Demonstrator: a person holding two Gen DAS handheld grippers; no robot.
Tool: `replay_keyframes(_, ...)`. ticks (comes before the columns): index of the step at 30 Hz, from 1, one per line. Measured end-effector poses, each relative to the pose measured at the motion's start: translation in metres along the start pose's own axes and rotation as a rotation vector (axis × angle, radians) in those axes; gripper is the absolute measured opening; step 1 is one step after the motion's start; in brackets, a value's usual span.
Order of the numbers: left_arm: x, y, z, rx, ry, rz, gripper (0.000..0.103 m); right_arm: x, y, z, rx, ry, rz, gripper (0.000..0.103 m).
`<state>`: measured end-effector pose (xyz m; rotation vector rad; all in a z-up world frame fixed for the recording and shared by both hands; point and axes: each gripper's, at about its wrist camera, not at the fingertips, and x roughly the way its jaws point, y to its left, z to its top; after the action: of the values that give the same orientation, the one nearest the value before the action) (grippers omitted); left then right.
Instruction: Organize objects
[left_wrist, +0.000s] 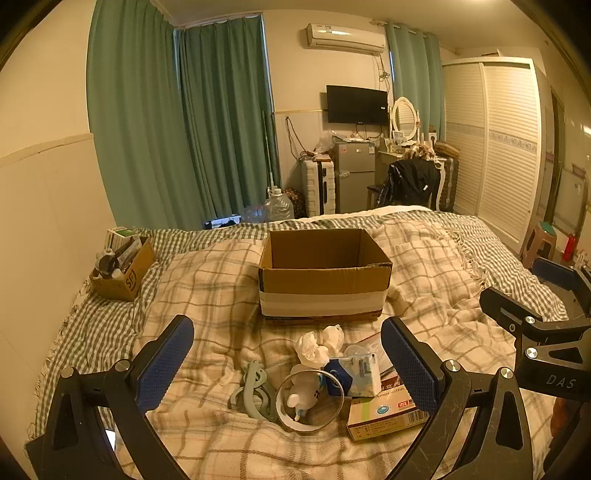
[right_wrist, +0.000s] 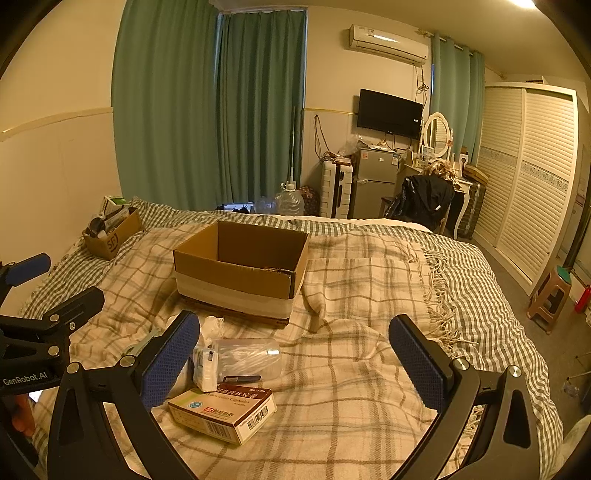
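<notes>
An open, empty cardboard box (left_wrist: 325, 273) (right_wrist: 240, 266) stands on the plaid blanket. In front of it lies a small pile: a medicine box (left_wrist: 384, 410) (right_wrist: 225, 408), a tissue pack (left_wrist: 356, 373), crumpled white tissue (left_wrist: 319, 343), a clear round tub with a small white toy inside (left_wrist: 308, 398), grey-green hooks (left_wrist: 253, 387) and a clear plastic cup on its side (right_wrist: 247, 356). My left gripper (left_wrist: 288, 365) is open above the pile, holding nothing. My right gripper (right_wrist: 295, 363) is open and empty, just right of the pile.
A small cardboard box full of items (left_wrist: 122, 269) (right_wrist: 110, 232) sits at the bed's far left by the wall. The blanket's fringe (right_wrist: 439, 288) marks its right edge. Beyond the bed are a fridge (left_wrist: 352, 177), chair and wardrobe (right_wrist: 532, 177).
</notes>
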<state>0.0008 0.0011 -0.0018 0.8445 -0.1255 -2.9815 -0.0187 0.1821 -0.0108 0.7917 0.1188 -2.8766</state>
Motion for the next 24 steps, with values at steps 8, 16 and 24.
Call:
replay_keyframes(8, 0.0030, 0.0010, -0.0039, -0.014, 0.026, 0.004, 0.103, 0.0025, 0.0007, -0.0001, 0.002, 0.009, -0.003, 0.103)
replay_keyframes(16, 0.0032, 0.0010, -0.0047, -0.014, 0.029, 0.003, 0.103, 0.0023, 0.0007, -0.0005, 0.003, 0.012, -0.002, 0.103)
replay_keyframes(24, 0.0015, 0.0002, -0.0087, -0.019, 0.037, 0.002, 0.103, -0.0004, -0.0008, -0.0034, 0.005, 0.010, 0.005, 0.103)
